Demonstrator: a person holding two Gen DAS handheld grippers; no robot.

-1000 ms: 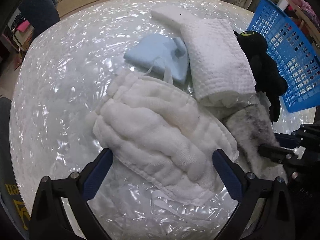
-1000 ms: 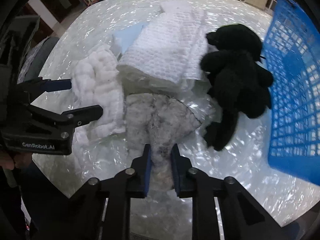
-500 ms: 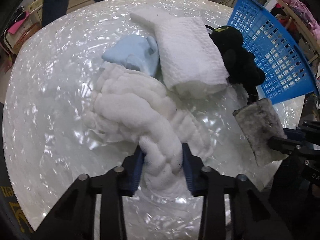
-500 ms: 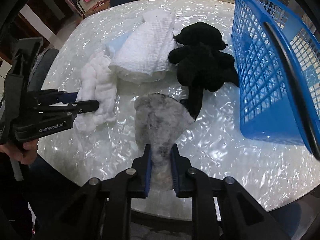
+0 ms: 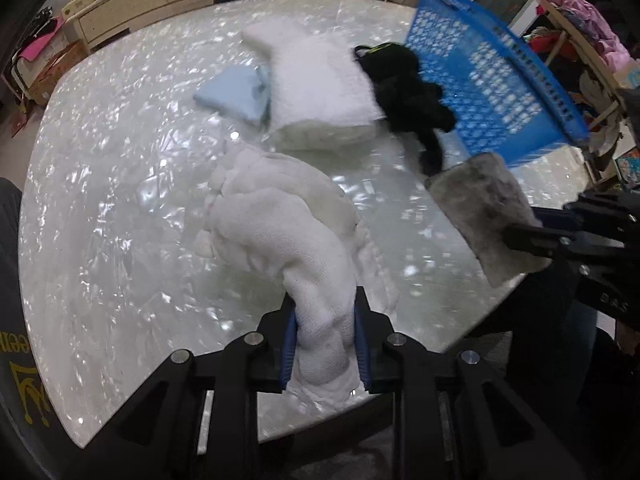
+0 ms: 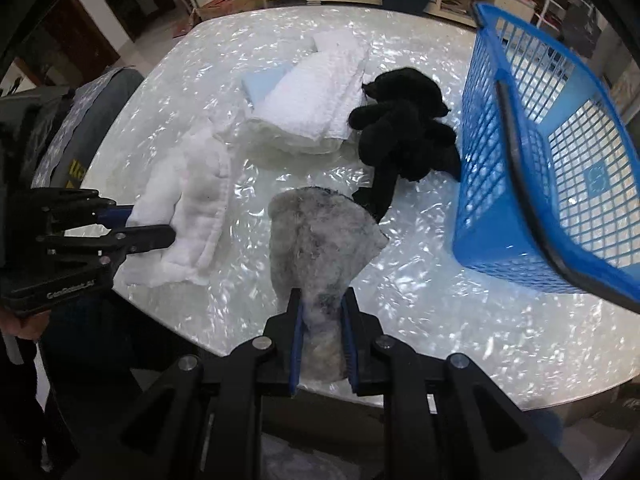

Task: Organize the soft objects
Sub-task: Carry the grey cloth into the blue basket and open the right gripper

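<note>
White, crinkled gauze cloth (image 5: 276, 224) bunched into soft ridges, one end pinched between the blue-padded fingers of the left hand-held gripper (image 5: 325, 344), closed tight on it; the rest draped forward onto the pearly, shimmering tabletop (image 5: 100, 200) near its front edge; same cloth (image 6: 188, 196) seen from the right wrist as a long folded strip, seams running lengthwise, left hand-held gripper (image 6: 152, 228) clamped at its near end.

Grey, mottled fleece piece (image 6: 320, 236), fuzzy with darker smudges, fanned wide at the far end and narrowed to a neck in the right hand-held gripper (image 6: 322, 344), shut on it; from the left wrist, the grey piece (image 5: 484, 216) raised off the tabletop near its right edge, right hand-held gripper (image 5: 532, 224) gripping from the side.

Farther back, a white waffle-weave towel (image 5: 320, 84), folded thick, lying partly over a pale blue folded cloth (image 5: 236, 96); black plush toy (image 5: 404, 88) touching the towel's right side, limbs sprawled, one dangling toward the grey piece; blue plastic lattice basket (image 6: 560, 160) just beside the plush at the right, tilted in view, a dark handle across its rim.
</note>
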